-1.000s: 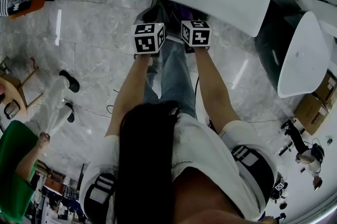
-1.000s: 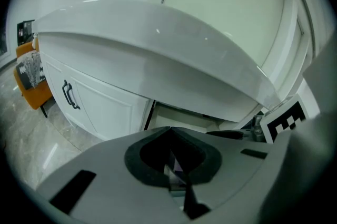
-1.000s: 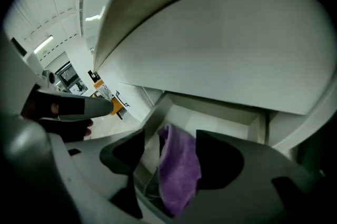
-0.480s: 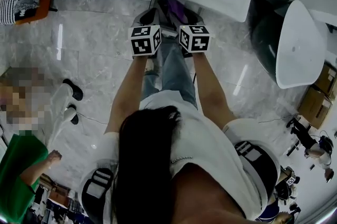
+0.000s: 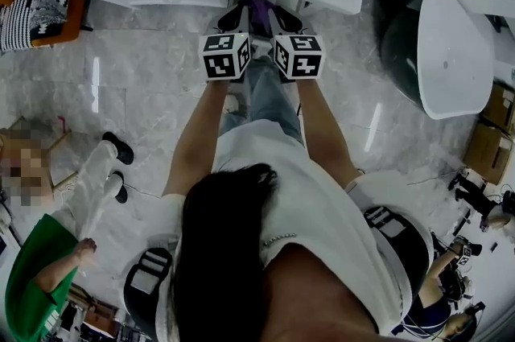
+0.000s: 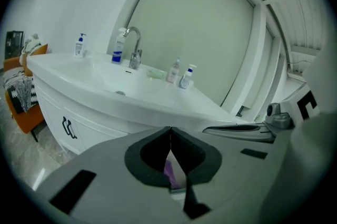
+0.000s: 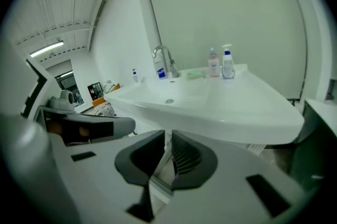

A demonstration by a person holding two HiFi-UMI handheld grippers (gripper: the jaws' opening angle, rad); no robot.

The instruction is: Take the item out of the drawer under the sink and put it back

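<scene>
**Both grippers closed at the sink front, purple item low between them**

Straight ahead of both sets of fingers I see the white sink counter (image 6: 158,107). From the head view its front edge overhangs the fingertips and hides most of what lies below it. To the right of the left gripper (image 6: 170,132), the body of the right gripper (image 7: 167,136) crowds my view. Off to the right of the right fingers stands a white oval basin (image 5: 455,51). Far left of the left fingers there is an orange chair (image 6: 23,107) and a person in green (image 5: 36,276).

Beyond the fingertips, on the counter, I count one faucet (image 6: 134,49), four bottles (image 6: 185,77), one green bar of soap (image 6: 154,74) and one drain (image 7: 169,101). One dark cabinet handle (image 6: 67,127) sits below and left of the left fingers.

The left gripper's jaws are pressed together at the tips with nothing pinched. The right gripper's jaws have just been closing and stand nearly together with only a thin slit, and I see nothing caught in it.

The purple item (image 5: 259,9) lies between the two pairs of fingers, just under the counter edge, held by neither. Only a sliver shows, so I cannot tell its long axis or which way it points.
</scene>
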